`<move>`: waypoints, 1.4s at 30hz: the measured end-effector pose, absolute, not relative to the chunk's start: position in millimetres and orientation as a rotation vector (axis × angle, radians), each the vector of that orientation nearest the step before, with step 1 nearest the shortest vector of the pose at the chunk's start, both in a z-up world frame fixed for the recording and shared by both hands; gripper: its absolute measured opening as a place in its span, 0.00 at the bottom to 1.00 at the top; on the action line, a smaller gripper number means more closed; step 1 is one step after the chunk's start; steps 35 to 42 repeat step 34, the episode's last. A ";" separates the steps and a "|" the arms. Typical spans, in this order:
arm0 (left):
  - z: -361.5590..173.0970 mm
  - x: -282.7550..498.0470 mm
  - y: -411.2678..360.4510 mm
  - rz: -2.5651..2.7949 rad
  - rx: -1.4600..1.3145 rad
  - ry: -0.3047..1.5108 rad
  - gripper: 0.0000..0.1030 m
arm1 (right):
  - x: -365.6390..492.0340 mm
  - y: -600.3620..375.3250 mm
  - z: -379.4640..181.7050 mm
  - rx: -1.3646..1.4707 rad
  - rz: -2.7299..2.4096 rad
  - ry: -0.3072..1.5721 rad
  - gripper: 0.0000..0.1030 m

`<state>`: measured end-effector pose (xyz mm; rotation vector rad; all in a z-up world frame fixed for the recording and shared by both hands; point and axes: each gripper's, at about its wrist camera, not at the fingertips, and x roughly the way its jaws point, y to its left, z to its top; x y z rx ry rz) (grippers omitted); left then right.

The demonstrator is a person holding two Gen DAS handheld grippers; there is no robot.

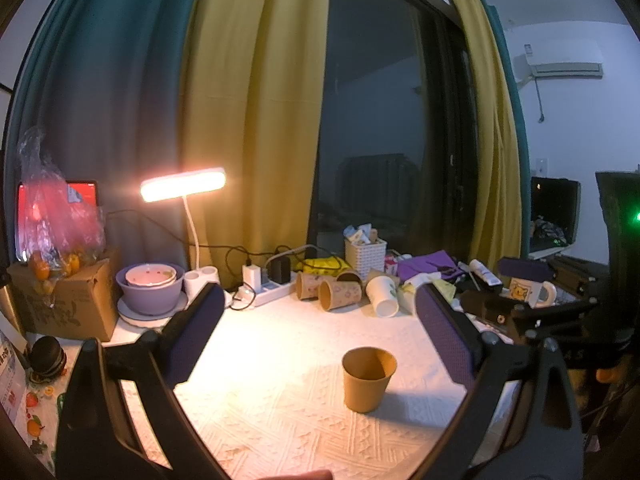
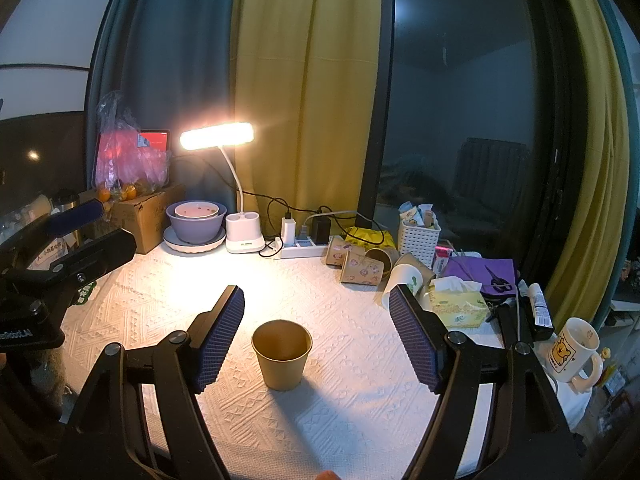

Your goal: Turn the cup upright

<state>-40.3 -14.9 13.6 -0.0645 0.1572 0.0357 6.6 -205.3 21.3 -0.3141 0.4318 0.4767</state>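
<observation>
Since my right claw (image 2: 316,332) hangs wide open with nothing in it, what matters now is how the brown paper cup (image 2: 282,354) sits against it: just ahead of the pads, between them, closer to the left finger than the right, touching neither. Its long axis stands vertical, mouth up and base flat on the white textured cloth of the bench (image 2: 360,400), so I judge the flip already made and only a withdrawal left for this claw.

My left claw (image 1: 320,336) is spread equally wide and empty; from it the cup (image 1: 368,378) lies ahead and toward the right finger, a little farther off than from the right claw, which I take to be the nearer one.

Beyond the cup, well apart, several patterned paper cups (image 2: 360,266) lie on their sides beside a white power strip (image 2: 300,249), with the lit desk lamp (image 2: 216,135) behind.
</observation>
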 end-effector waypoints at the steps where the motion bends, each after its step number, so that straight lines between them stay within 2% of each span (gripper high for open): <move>1: 13.6 -41.1 -14.5 0.032 -0.067 0.156 0.94 | 6.0 -205.1 20.7 -0.314 0.477 0.432 0.76; 42: 13.3 -42.2 -13.2 0.014 -0.066 0.148 0.94 | 7.2 -204.3 20.1 -0.314 0.477 0.434 0.76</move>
